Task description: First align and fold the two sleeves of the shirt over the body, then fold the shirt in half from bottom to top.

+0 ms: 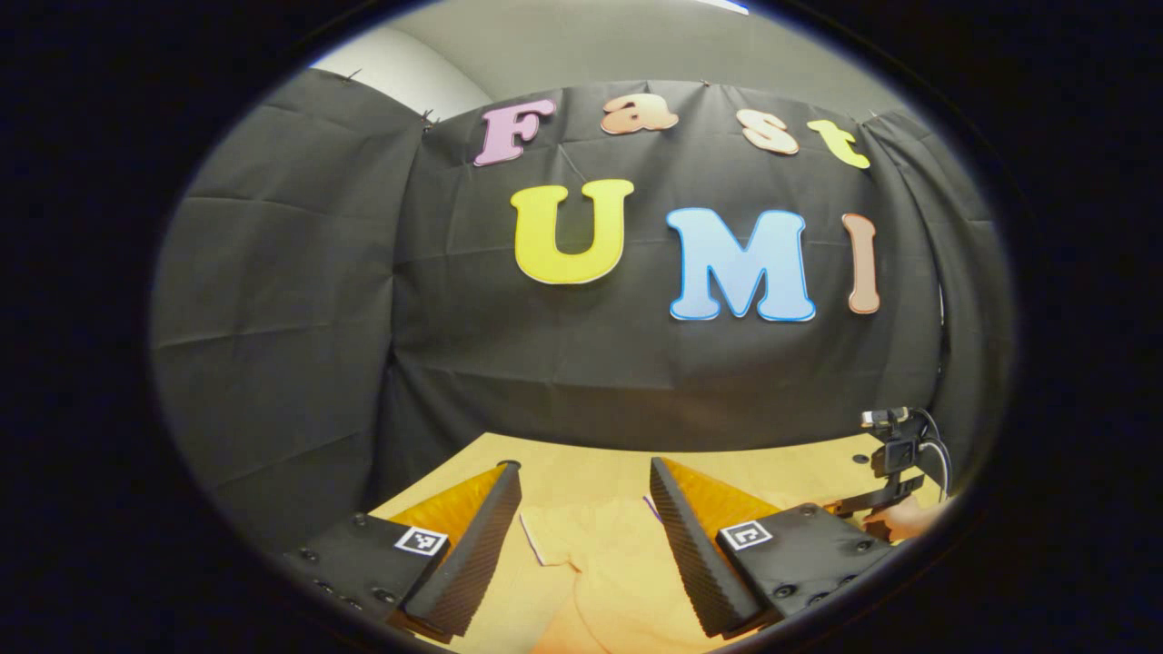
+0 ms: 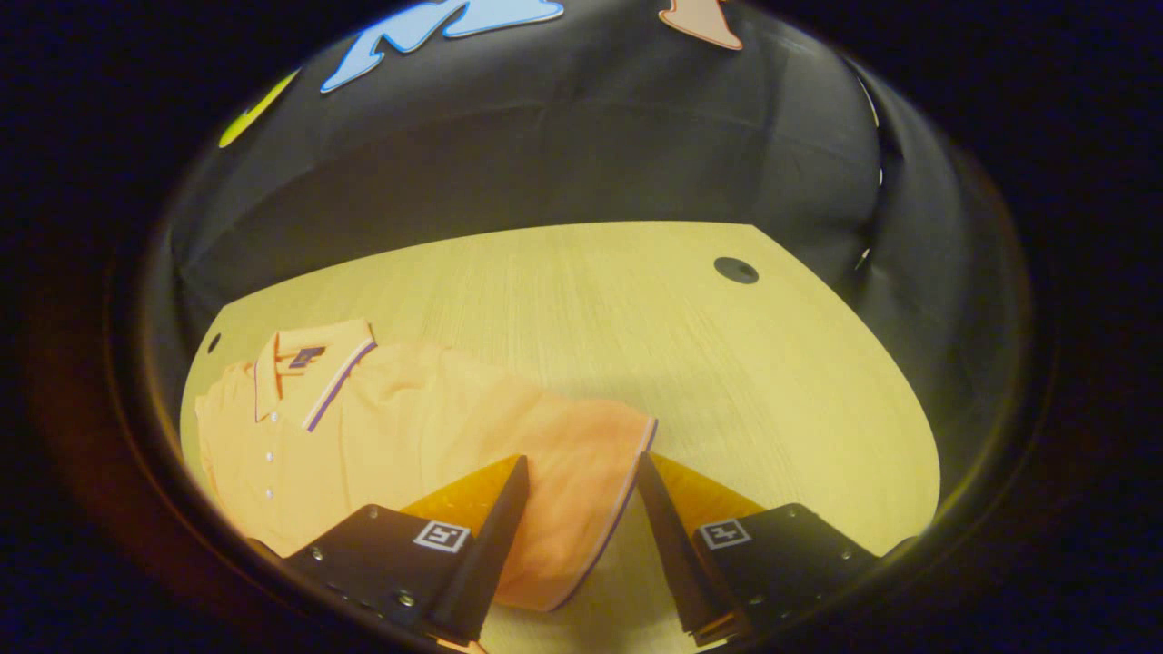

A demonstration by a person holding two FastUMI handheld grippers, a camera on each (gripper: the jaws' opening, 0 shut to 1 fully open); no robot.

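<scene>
two grippers, both with fingers spread and nothing pinched between them.

right gripper view, near field: right gripper (image 2: 581, 472) has its fingers apart, hovering over the sleeve (image 2: 581, 472) of the orange shirt (image 2: 409, 427). the sleeve's striped cuff edge runs down between the two fingertips, nearer the right-hand one; whether either finger touches the cloth cannot be told. beyond the fingers, the shirt lies flat on the wooden table (image 2: 727, 363), spread toward the left side of this view. its collar (image 2: 309, 363), with a dark stripe along the edge and a small dark label inside, sits at the far left, with a row of small buttons below it. farther off, the table has a dark round hole (image 2: 736, 270) near its far right corner, and a smaller one at the far left edge. black cloth wall (image 2: 591, 154) stands behind.

left gripper view, near field: left gripper (image 1: 586, 477) has its fingers apart, held above orange fabric of the shirt (image 1: 600, 563), which lies on the table (image 1: 772, 472) between and below the fingers; a sleeve edge with a pale hem shows near the left finger. to the right, farther off, part of the other gripper's rig (image 1: 895, 454) with a cable, and a hand (image 1: 904, 520) at the edge. black cloth wall (image 1: 545, 345) behind.
</scene>
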